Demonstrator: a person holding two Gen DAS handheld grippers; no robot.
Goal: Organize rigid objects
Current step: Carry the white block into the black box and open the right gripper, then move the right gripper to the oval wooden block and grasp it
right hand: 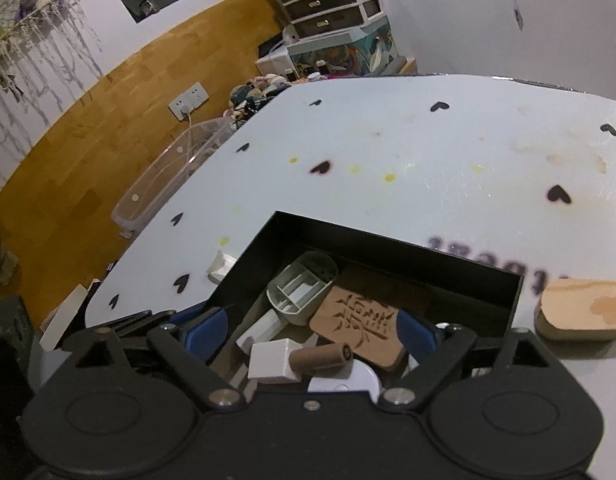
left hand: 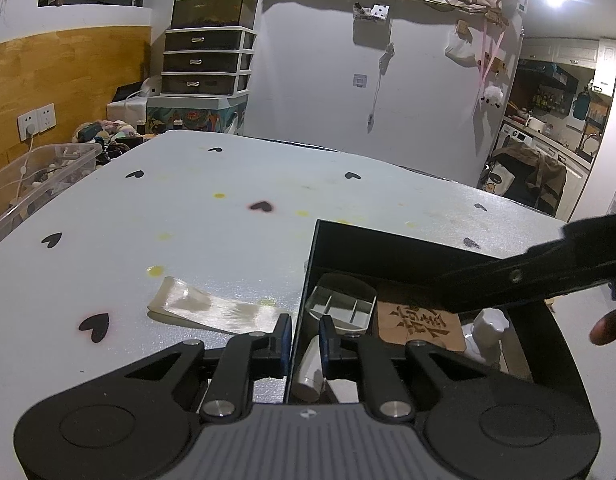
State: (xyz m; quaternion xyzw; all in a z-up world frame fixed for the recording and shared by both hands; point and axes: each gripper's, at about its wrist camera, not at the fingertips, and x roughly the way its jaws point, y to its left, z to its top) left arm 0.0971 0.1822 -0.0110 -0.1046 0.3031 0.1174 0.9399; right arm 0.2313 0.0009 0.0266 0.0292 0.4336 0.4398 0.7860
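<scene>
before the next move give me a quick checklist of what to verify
1. Left gripper steadying the black box: ok, closed on its left wall.
2. Right gripper free for a pick: ok, open and empty above the box.
3. Items left outside: not ok, the translucent plastic wedge lies left of the box and the tan rounded wooden block lies right of it.
4. Room inside the box: cannot tell, the carved wooden coaster, grey divided tray, white cube and brown cylinder crowd the floor.
5. Path to the wooden block: ok, bare table around it.
</scene>
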